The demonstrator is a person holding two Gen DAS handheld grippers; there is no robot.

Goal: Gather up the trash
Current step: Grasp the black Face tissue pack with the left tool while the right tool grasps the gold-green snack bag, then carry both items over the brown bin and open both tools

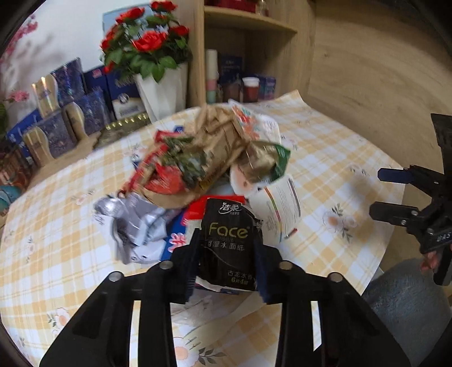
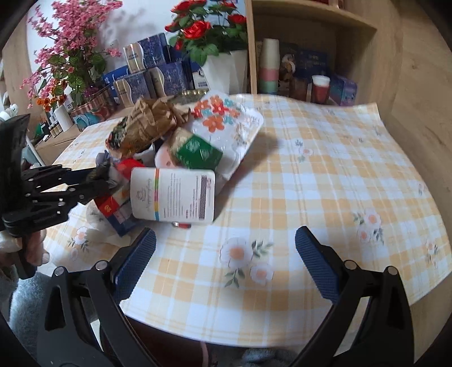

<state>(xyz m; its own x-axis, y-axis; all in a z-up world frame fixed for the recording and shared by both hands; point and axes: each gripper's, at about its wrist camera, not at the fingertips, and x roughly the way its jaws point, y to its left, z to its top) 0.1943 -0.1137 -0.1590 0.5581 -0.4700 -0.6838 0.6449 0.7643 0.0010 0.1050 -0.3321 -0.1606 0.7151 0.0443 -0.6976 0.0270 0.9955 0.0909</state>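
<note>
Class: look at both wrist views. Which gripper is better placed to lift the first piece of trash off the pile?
Left. The left gripper is shut on the black tissue pack; the right gripper is open over bare tablecloth.

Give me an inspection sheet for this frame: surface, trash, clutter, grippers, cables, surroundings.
Surface: yellow-and-white checked floral tablecloth, right part bare.
Job's things: heap of crumpled brown paper bag, floral white plastic tray, white printed paper cup on its side, crumpled silver foil wrapper, black Face tissue pack.
Clutter: nothing seen beyond the heap.
Grippers: left gripper shut on the tissue pack; right gripper open, empty.
Cables: nothing seen.
Surroundings: red rose pot, blue boxes, wooden shelf.
</note>
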